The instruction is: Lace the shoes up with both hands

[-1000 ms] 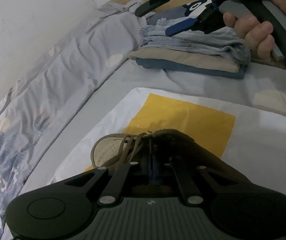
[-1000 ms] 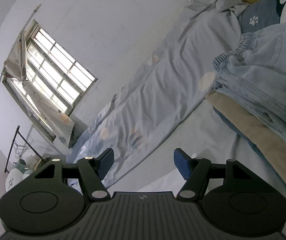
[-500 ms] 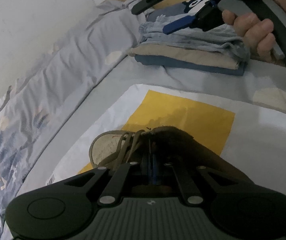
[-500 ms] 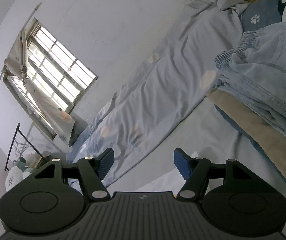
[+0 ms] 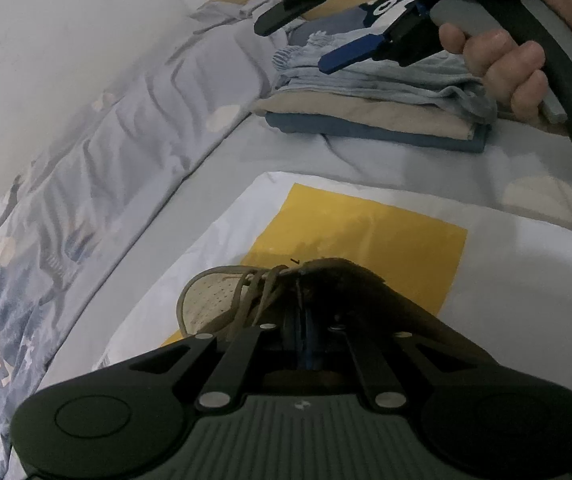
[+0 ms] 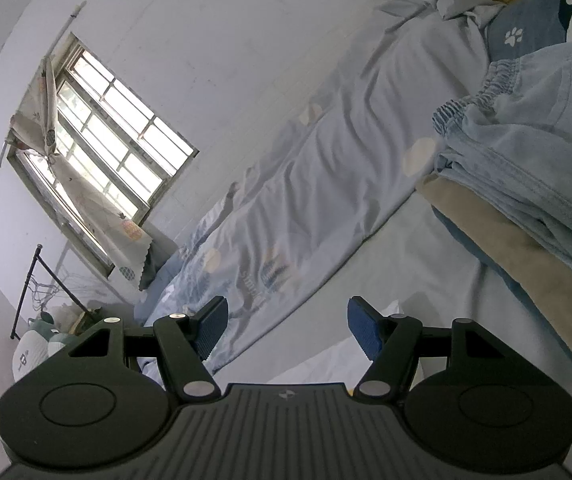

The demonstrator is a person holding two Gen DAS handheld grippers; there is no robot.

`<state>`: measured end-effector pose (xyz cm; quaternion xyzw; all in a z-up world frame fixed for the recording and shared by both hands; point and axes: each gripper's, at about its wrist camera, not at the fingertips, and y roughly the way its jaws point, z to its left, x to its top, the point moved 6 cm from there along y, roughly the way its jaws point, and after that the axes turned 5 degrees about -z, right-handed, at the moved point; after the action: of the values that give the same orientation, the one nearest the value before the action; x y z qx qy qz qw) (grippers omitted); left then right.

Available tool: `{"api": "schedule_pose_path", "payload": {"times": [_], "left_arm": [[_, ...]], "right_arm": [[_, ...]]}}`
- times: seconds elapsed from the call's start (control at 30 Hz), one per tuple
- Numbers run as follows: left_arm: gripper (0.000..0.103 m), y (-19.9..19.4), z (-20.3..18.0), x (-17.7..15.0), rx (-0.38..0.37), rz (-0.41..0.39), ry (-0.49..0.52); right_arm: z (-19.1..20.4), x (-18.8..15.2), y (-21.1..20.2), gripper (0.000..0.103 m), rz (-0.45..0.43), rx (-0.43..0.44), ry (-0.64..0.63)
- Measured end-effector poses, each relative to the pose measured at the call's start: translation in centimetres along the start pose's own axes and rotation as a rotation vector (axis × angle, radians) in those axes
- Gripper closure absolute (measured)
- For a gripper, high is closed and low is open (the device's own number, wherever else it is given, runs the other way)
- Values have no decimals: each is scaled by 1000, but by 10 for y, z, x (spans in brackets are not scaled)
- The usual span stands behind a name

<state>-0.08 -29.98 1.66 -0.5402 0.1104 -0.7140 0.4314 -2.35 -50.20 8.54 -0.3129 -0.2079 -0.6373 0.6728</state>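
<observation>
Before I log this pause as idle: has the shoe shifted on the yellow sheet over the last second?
No. The shoe keeps its place on the yellow sheet, toe near the same edge, with the left gripper shut over it.

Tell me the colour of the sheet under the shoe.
White with a yellow panel, clearest in the left wrist view.

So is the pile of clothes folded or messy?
Folded. The clothes lie in flat, stacked layers on the bed: pale blue on top, tan beneath, dark blue at the bottom.
</observation>
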Motion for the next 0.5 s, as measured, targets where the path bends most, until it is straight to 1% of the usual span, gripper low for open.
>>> {"api": "schedule_pose_path", "payload": {"times": [0.17,0.5], "left_arm": [[103,-1,4,0,16,-11,-13],[103,-10,1,4,-2,-41,-7]], "right_arm": [[1,-1,1,34,6,1,-1],[2,-2,3,34,13,-1,-4]]}}
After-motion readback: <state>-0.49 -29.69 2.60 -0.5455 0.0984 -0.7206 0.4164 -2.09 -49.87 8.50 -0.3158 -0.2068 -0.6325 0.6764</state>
